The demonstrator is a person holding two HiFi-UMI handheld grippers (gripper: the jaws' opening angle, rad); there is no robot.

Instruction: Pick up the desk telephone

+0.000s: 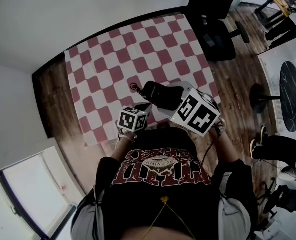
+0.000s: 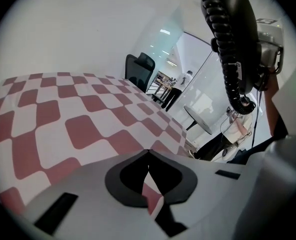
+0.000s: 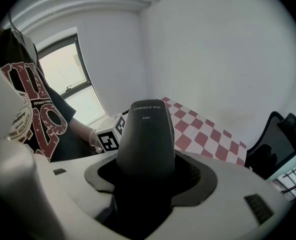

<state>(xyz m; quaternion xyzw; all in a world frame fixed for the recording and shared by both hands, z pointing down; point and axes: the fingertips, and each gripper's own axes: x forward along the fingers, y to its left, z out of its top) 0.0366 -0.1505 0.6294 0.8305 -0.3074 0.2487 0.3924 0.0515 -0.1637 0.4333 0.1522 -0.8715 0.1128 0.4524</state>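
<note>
Red-and-white checked cloth (image 1: 112,59) covers the desk, with an office chair (image 1: 215,31) on the wood floor off its far right corner. No telephone base shows anywhere on the cloth.

The telephone handset (image 3: 148,134) is in the air above the near edge of the cloth, just in front of the person's chest. The right tool (image 3: 146,159) is clamped across its lower body, jaws pressing both sides, and the handset stands upright out of them. The left tool (image 2: 149,176) sits just left of it over the same edge, with its jaws together on nothing.

The handset looks like hard, smooth moulded plastic. I judge it light and rigid, but slick enough to twist in a narrow pinch. A hold across the thick middle, as it is now, seems the safer place. The rounded ends would likely slip.

The coiled cord (image 2: 228,59) is springy and could tug the handset sideways as it is carried.

That cord runs down the back of the handset in the left gripper view, while the head view gives only a small loop beside it. Only the right gripper view shows the clamp itself and small print near the top of the handset.
</note>
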